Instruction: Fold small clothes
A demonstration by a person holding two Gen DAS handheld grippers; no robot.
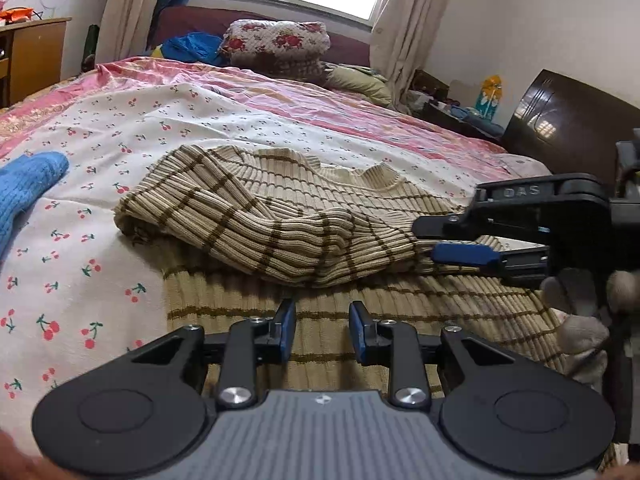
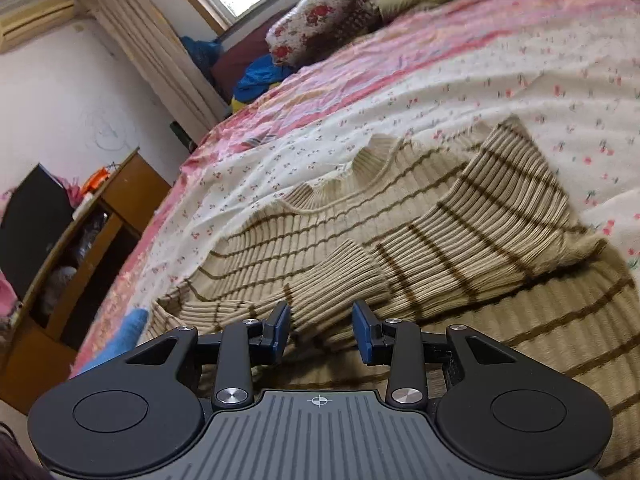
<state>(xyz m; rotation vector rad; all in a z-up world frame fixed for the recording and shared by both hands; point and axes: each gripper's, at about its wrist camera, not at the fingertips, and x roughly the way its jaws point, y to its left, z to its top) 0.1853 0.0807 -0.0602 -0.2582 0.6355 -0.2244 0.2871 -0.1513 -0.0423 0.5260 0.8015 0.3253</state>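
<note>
1. One beige striped sweater (image 1: 304,220) lies on the bed (image 1: 168,120); both sleeves folded across its body.
2. One blue knit garment (image 1: 28,188) beside it, at the left edge.
3. Left gripper (image 1: 322,332): jaws apart, nothing between, over the sweater's lower body.
4. Right gripper (image 2: 321,334): jaws apart, a sleeve cuff (image 2: 340,272) just ahead, not pinched.
5. One floral quilt bundle (image 1: 276,42) near the window.

Both wrist views look forward and down, close over the bed (image 1: 240,112). They share the striped sweater (image 1: 280,220) (right view tilted).
</note>
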